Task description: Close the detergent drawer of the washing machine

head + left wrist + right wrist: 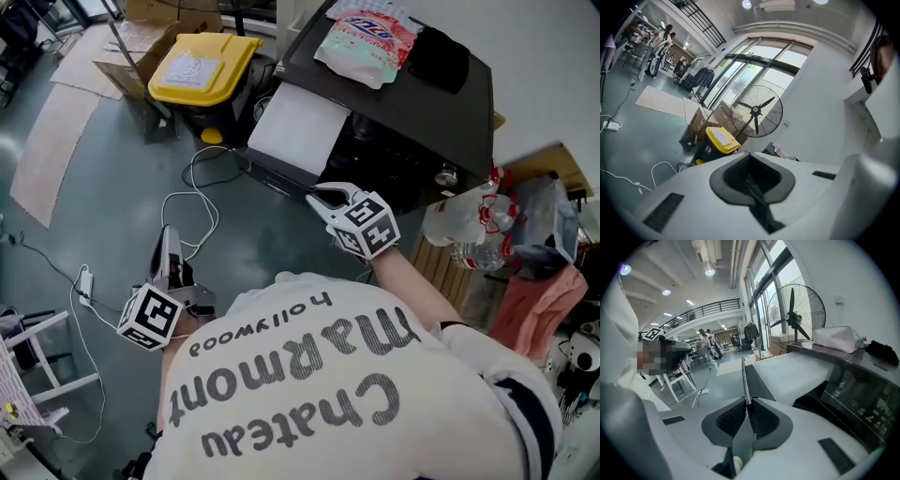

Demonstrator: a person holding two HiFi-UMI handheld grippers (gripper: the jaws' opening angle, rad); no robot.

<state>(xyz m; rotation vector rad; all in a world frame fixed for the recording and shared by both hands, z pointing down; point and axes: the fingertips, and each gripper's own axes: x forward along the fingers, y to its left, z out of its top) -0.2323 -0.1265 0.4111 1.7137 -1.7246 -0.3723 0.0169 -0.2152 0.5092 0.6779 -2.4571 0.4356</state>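
1. at the far left, the left tool [168,236] hung low over the grey floor [84,187]. its jaws were together with nothing between them, and it was well apart from the machine. a white cable [192,202] looped across the floor just beyond it.
2. further back on the left stood a dark bin with a yellow lid [202,67]. the lid was down, so its contents were hidden. a cardboard box [141,47] sat just beside it, and what it held could not be made out.
3. in the middle, the detergent drawer [295,127] stuck well out from the front of the dark washing machine [412,112], towards the person. only its flat white upper face showed, so no compartment or contents could be seen.
4. the right tool [319,197] was at the drawer's near corner, with its jaws clamped on a thin upright edge of the drawer.
5. judged from this, the task was barely begun. the grip was made, but the drawer was fully out and the whole push back into the machine was left to do.
6. on the machine's top lay a pink and white packet [366,37] and, just beside it, a black cloth [439,58].
7. at the far right stood clear plastic bottles with red caps [459,225], whose fill could not be told. a pink cloth [539,305] lay near them.
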